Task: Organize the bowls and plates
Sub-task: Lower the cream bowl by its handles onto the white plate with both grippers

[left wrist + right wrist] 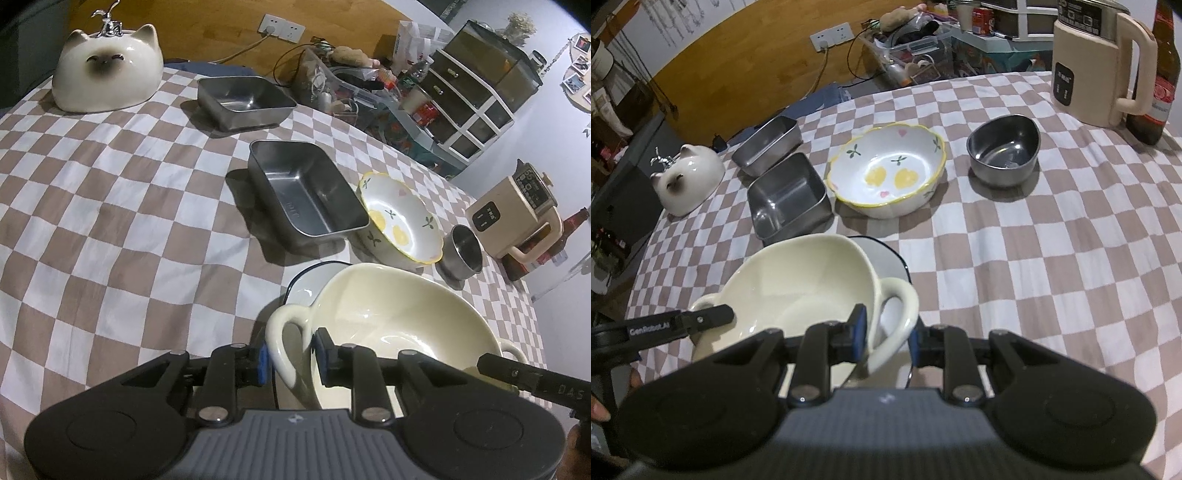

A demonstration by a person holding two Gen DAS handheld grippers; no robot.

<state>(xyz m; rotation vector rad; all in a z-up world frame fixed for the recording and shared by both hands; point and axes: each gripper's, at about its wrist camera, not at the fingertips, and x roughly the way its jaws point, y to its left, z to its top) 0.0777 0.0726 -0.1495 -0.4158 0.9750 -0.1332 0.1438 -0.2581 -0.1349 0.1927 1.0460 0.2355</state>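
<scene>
Dim indoor light from the upper right throws dark shadows left of the steel trays (306, 192); fisheye bends frame edges, corners black.

A brown-and-white checkered cloth (1034, 258) covers the table. On it stand a ceramic cat figure (687, 179), two rectangular steel trays (767, 146) (788, 199) near each other, a flower-painted bowl (888, 171) just beside the nearer tray, a small steel cup (1003, 154), a beige kettle (1097, 70) with a brown bottle (1161, 81) beside it, and a dark-rimmed white plate (886, 262) partly hidden by a cream bowl.
</scene>
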